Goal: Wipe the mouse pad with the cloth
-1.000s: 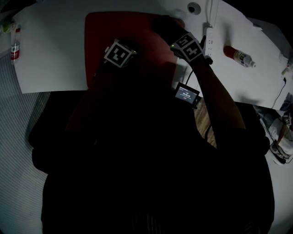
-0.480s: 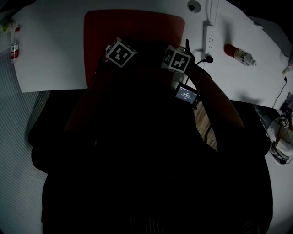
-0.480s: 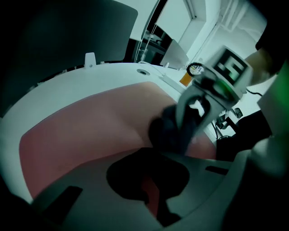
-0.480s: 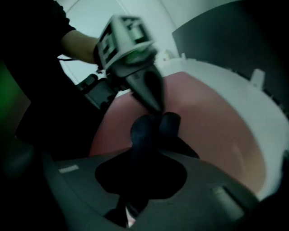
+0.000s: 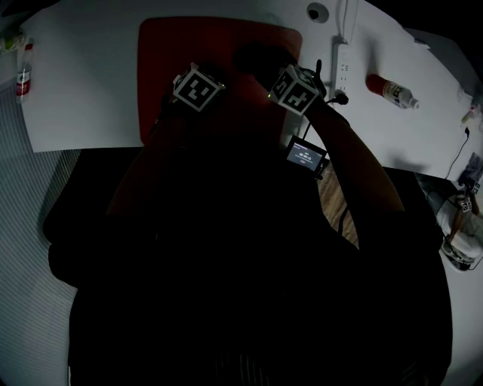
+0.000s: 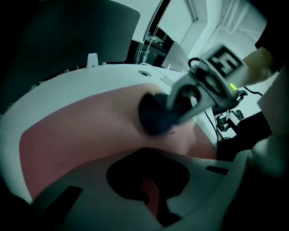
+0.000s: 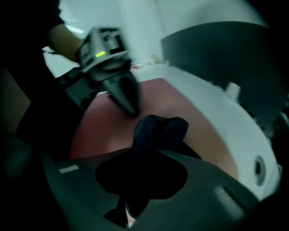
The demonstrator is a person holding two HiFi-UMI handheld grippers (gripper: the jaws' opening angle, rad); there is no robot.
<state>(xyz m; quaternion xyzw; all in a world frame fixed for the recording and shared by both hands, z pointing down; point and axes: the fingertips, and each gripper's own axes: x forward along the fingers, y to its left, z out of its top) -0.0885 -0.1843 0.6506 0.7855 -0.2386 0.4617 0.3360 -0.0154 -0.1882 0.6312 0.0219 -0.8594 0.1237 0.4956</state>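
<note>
A red mouse pad point(image 5: 189, 45) lies on the white table point(image 5: 83, 83). My right gripper point(image 5: 273, 69) is shut on a dark cloth point(image 5: 255, 56), which rests bunched on the pad's right half. In the right gripper view the cloth point(image 7: 156, 133) hangs out of the jaws onto the pad point(image 7: 104, 126). My left gripper point(image 7: 130, 107) is shut, with its tips pressed down on the pad's left part. From the left gripper view, the right gripper point(image 6: 183, 106) and the cloth point(image 6: 153, 115) sit just ahead on the pad point(image 6: 76, 131). The left gripper's marker cube point(image 5: 198, 88) shows in the head view.
A white power strip point(image 5: 343, 64) lies right of the pad, and a red-and-white bottle point(image 5: 389, 90) beyond it. A small lit screen point(image 5: 305, 154) sits at the table's near edge. Another bottle point(image 5: 24, 75) stands at the far left. A round grommet point(image 5: 317, 11) is at the back.
The right gripper dragged the cloth from the pad's far right corner toward me, then back out and leftward. The left gripper stayed pressed on the pad.
</note>
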